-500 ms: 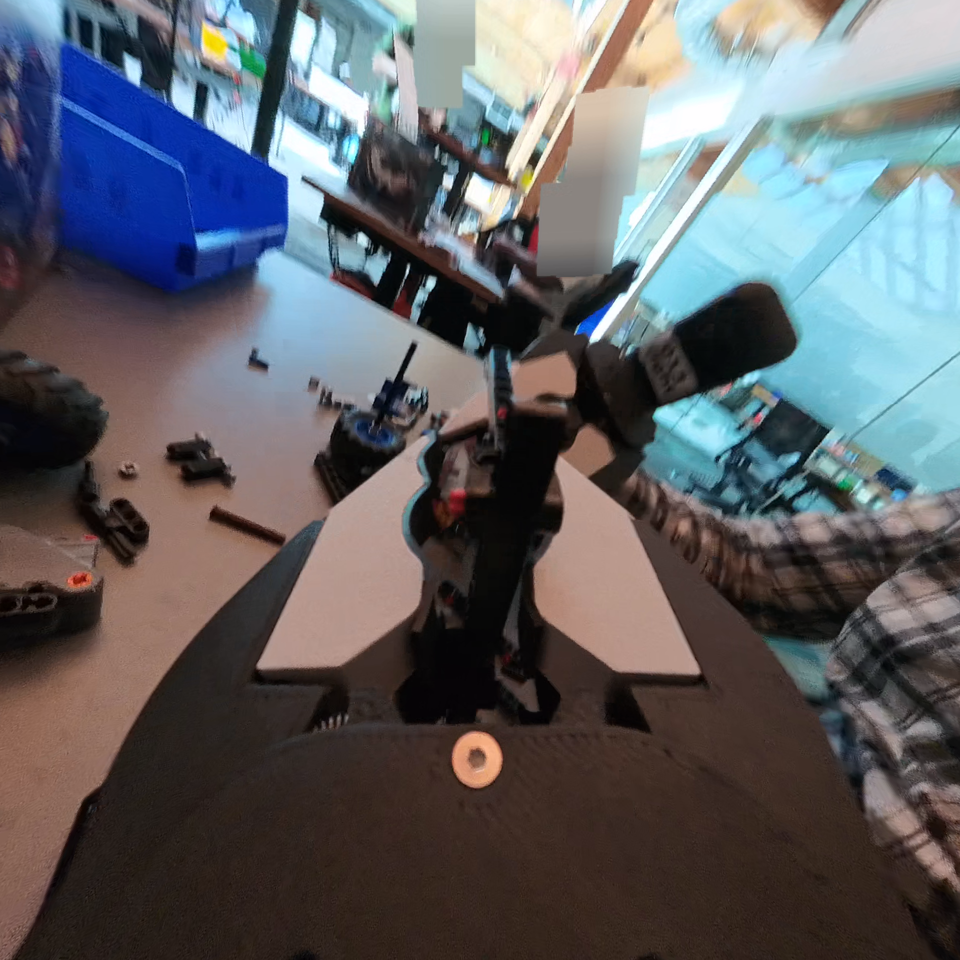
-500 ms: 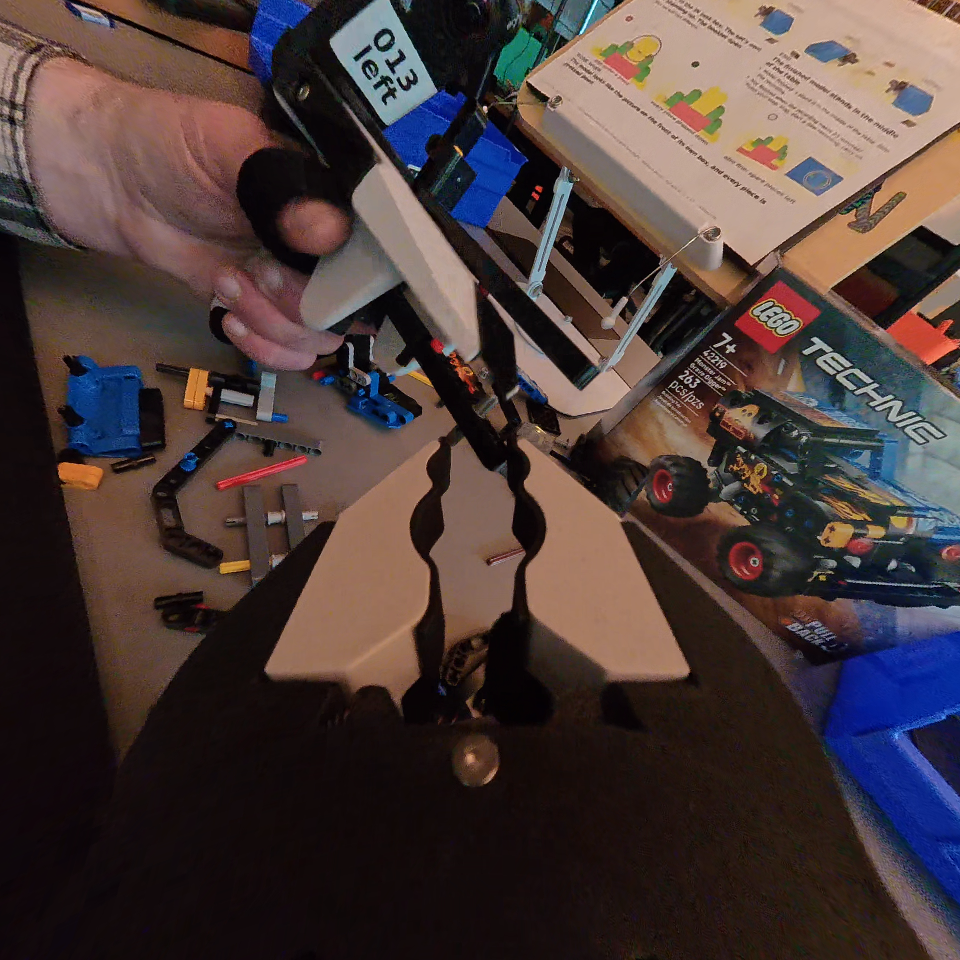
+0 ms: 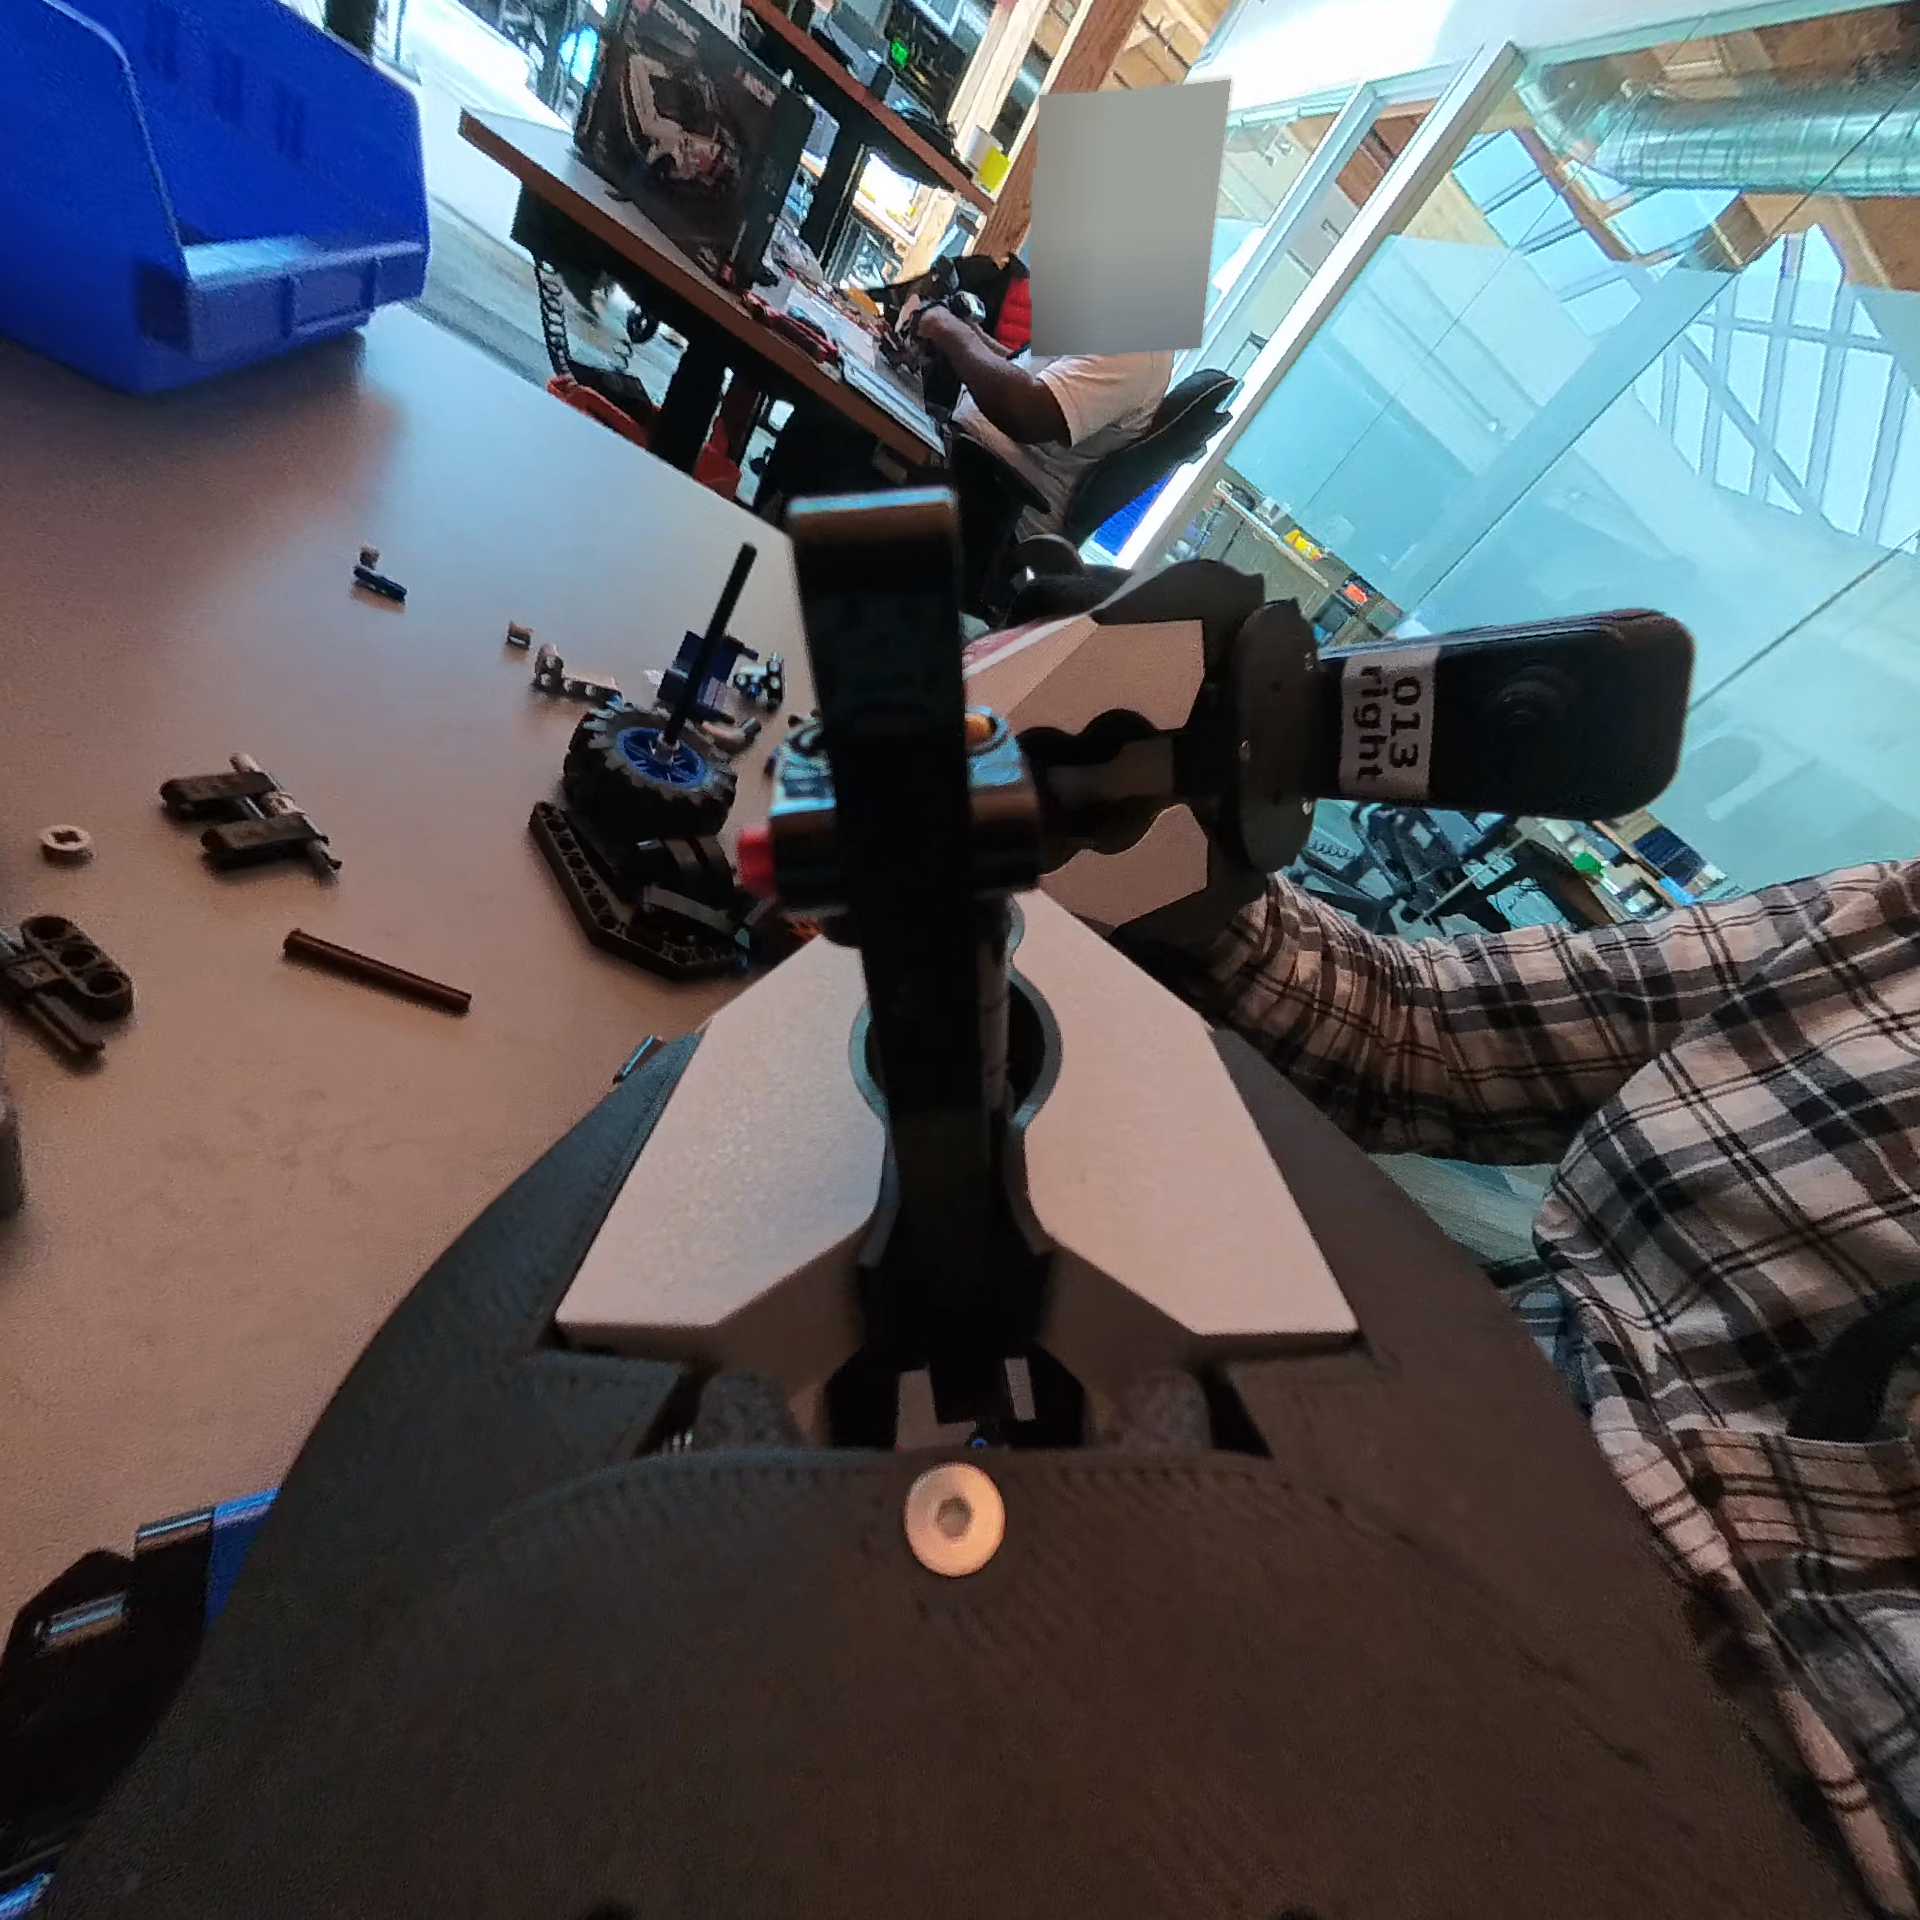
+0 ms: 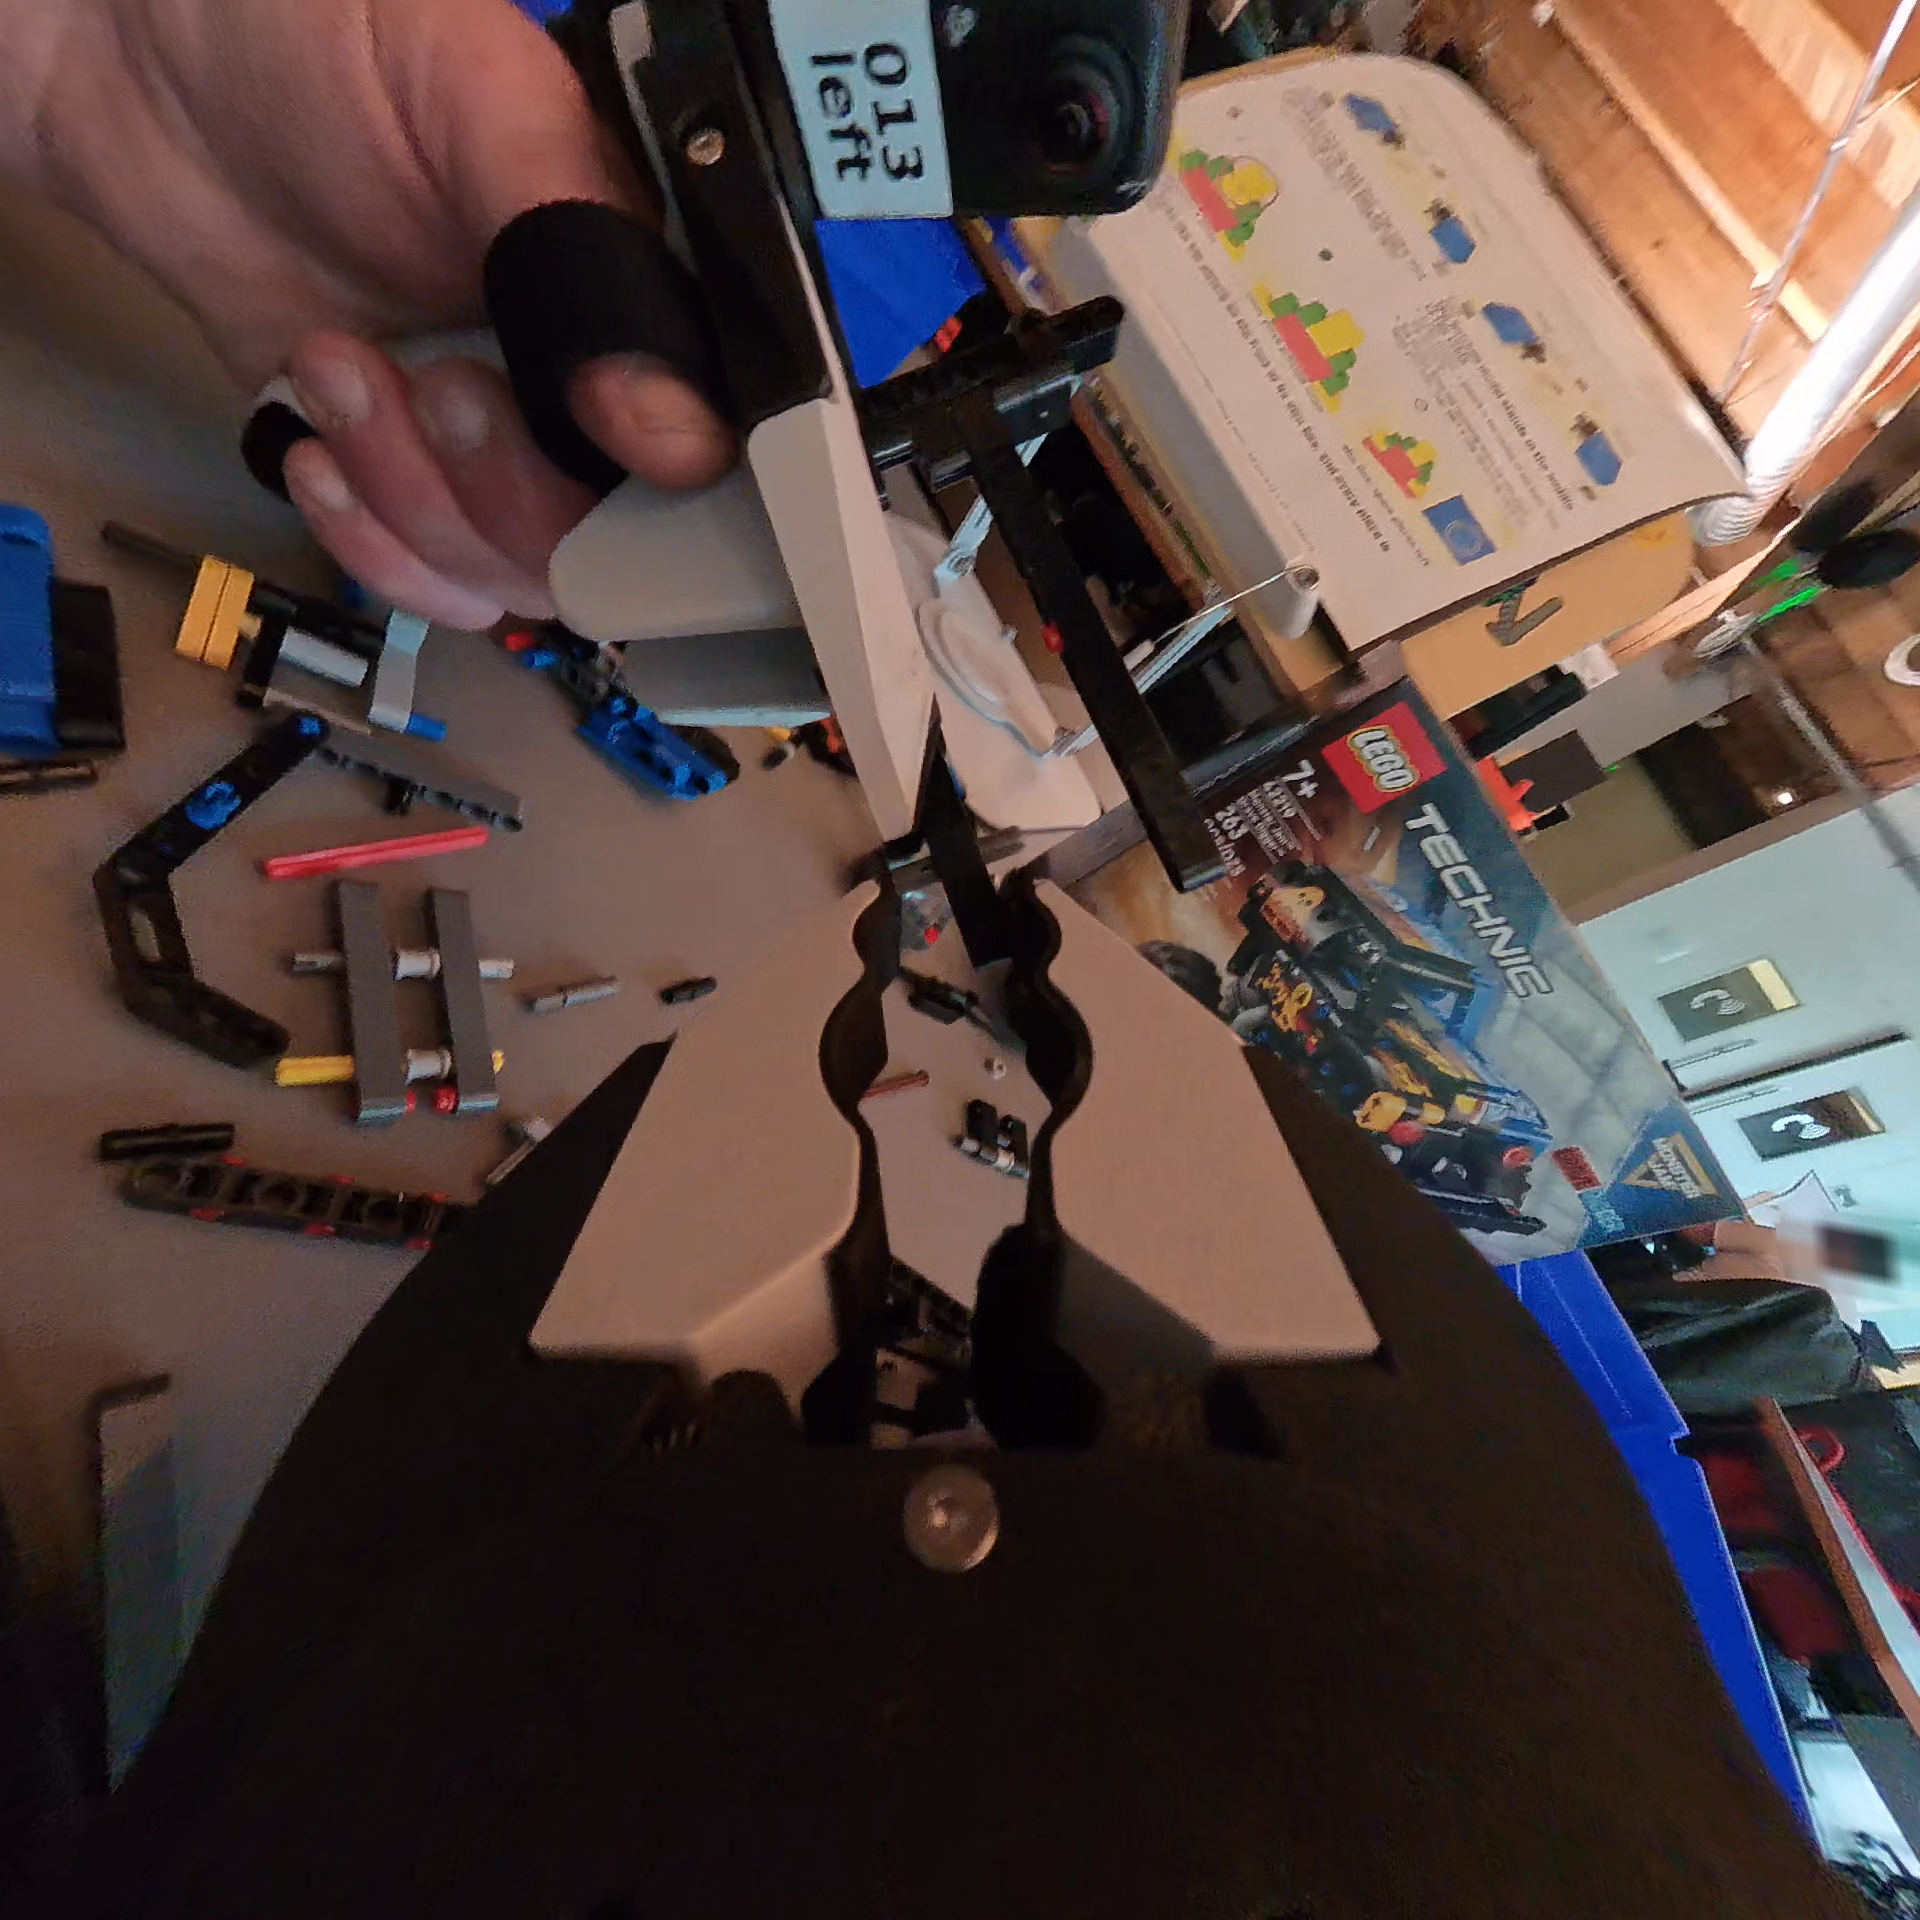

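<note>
Plastic, light and stiff: that is my read of the black beam assembly [image 3: 899, 852] standing up the centre of the left wrist view, a long perforated bar with a boxy cross-piece clipped around it. My left claw [image 3: 940, 1049] is closed on the bar's lower length, low centre of frame. My right claw [image 3: 1107, 774] comes in from the right of that view; its wavy pads sit at the cross-piece, slightly parted, and I cannot tell whether they truly grip. I judge snap joints could pop under a twist, so the straight bar is the safer hold.

In the right wrist view the assembly [image 4: 1049, 582] runs down the upper centre. Left of it the table [image 4: 644, 904] carries a red axle [image 4: 374, 852], a black angled beam [image 4: 166, 904] and grey beams [image 4: 416, 997]. A printed box [image 4: 1455, 997] stands at right. In the left view, a blue-hubbed wheel [image 3: 649, 764] lies left of centre and a blue bin [image 3: 197, 177] upper left.
</note>
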